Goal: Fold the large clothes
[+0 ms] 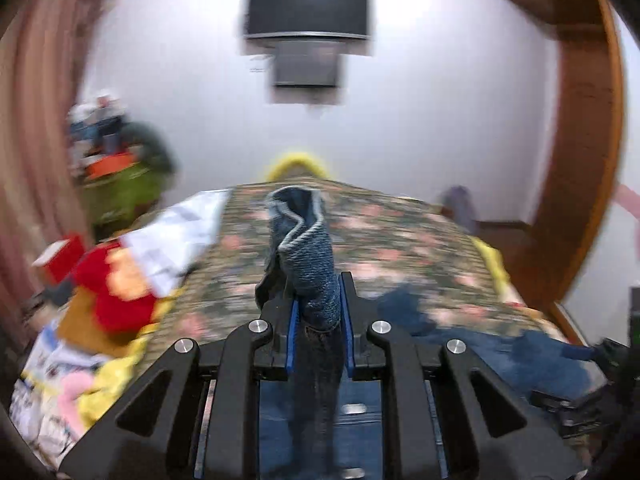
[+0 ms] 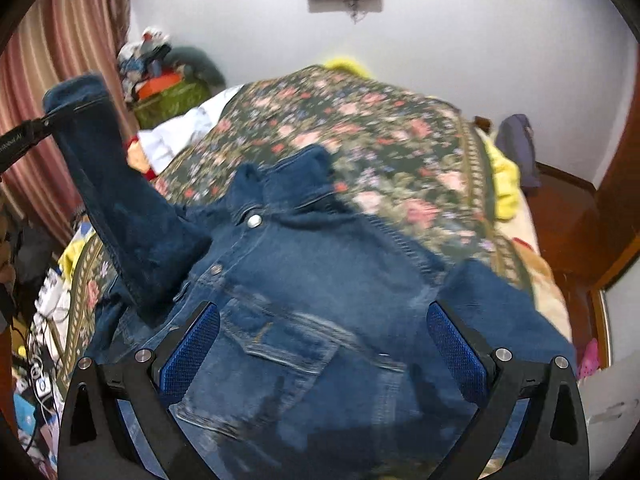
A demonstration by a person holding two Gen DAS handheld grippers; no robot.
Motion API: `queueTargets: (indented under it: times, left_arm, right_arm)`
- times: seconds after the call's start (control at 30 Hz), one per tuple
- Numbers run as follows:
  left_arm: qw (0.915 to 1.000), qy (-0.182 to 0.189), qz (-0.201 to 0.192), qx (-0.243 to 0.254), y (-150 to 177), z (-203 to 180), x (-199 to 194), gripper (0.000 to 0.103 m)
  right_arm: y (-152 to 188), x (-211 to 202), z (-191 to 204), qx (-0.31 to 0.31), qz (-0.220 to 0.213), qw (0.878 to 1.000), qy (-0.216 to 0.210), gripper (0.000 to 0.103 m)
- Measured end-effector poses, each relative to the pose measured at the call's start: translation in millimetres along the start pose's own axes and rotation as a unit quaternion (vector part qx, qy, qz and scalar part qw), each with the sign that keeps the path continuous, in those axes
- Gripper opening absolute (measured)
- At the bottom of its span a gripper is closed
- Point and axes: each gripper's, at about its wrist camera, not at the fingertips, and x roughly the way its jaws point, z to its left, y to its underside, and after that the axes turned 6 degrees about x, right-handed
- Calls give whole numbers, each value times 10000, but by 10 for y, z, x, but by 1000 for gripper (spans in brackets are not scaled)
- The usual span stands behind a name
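Note:
A blue denim jacket [image 2: 320, 280] lies front up on a floral bedspread [image 2: 360, 128], collar away from me. My left gripper [image 1: 320, 304] is shut on the cuff of the jacket's left sleeve [image 1: 308, 232] and holds it lifted above the bed. The raised sleeve [image 2: 120, 200] and the left gripper [image 2: 24, 136] show at the left of the right wrist view. My right gripper [image 2: 322, 328] is open and empty, hovering over the jacket's chest, fingers [image 2: 192, 344] wide apart.
Piled clothes and a red and yellow plush [image 1: 112, 288] lie along the bed's left side. A green basket [image 2: 172, 100] of laundry stands by the striped curtain. A wooden door frame [image 1: 580, 160] is at right. A TV [image 1: 308, 8] hangs on the far wall.

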Motion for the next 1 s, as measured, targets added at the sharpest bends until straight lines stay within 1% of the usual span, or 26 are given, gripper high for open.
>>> queueTargets:
  times: [0.07,0.1,0.13,0.17,0.23,0.27,0.33,0.4,0.43,0.47,0.5,0.53,0.6,0.63,0.67,0.7,0.73,0.77,0.83,0.9,0.93,0.97,1.0]
  left_arm:
    - [9990,396,135,157,-20,-322,117,17]
    - [9975,616,265,241,-1,-501,217,17]
    - [9951,835,432,322,43,-671,338,17]
    - [9931,965,558,367,105,-794,414,17]
    - [9859,1296,956,461,252,-1071,624,17]
    - [9795,1494,1250,509,376,-1237,756,17]
    - [9699,1705,1640,575,578,-1464,892,17]
    - [9563,1958,2052,712,818,-1673,1003,17]
    - [9512,2048,2173,771,883,-1742,1023,18]
    - [9433,2161,2352,901,982,-1820,1040,18]
    - [9395,2192,2430,1011,1040,-1900,1014,20]
    - [9371,2193,2471,1128,1090,-1950,992,23]
    - [9315,2227,2518,1389,1143,-1990,912,35]
    - [9293,2274,2520,1458,1163,-1979,851,39]
    - [9283,2288,2522,1492,1168,-1956,807,50]
    - [9296,2269,2504,1475,1157,-1895,751,62]
    - [9320,2237,2465,1434,1136,-1825,711,66]
    - [9365,2190,2377,1361,1096,-1707,662,68]
    - [9450,2061,2222,1229,1024,-1450,575,69]
    - [9552,1811,2091,1051,955,-1114,508,79]
    - [9604,1662,2021,963,931,-954,497,81]
    - [9662,1462,1939,867,913,-755,503,84]
    - [9711,1231,1883,796,905,-554,524,86]
  right_arm:
    - [-14,-95,-167,137,-70,9999,42,103]
    - [-13,-144,-251,219,-100,9997,66,103]
    - [-10,-196,-342,312,-126,9994,79,103]
    - [3,-237,-417,390,-142,9991,86,103]
    - [24,-310,-578,570,-135,9983,77,103]
    - [41,-334,-655,671,-105,9977,55,103]
    - [77,-352,-783,856,-15,9963,-15,103]
    - [117,-343,-885,1051,115,9943,-143,103]
    - [143,-331,-931,1161,193,9928,-229,103]
    - [167,-318,-966,1248,254,9914,-285,103]
    - [189,-303,-998,1326,309,9901,-333,103]
    - [205,-279,-1019,1393,361,9889,-377,103]
    - [222,-230,-1033,1475,451,9869,-466,103]
    - [226,-206,-1019,1490,472,9865,-496,103]
    - [222,-180,-1005,1501,493,9860,-531,103]
    - [209,-150,-983,1514,515,9854,-585,103]
    - [197,-124,-962,1517,528,9850,-627,103]
    - [180,-93,-935,1513,547,9845,-693,103]
    - [140,-25,-878,1503,588,9836,-807,103]
    - [104,57,-815,1464,631,9829,-923,103]
    - [86,116,-780,1437,680,9823,-989,103]
    - [77,179,-746,1423,743,9816,-1030,103]
    - [71,282,-718,1430,848,9808,-1019,103]
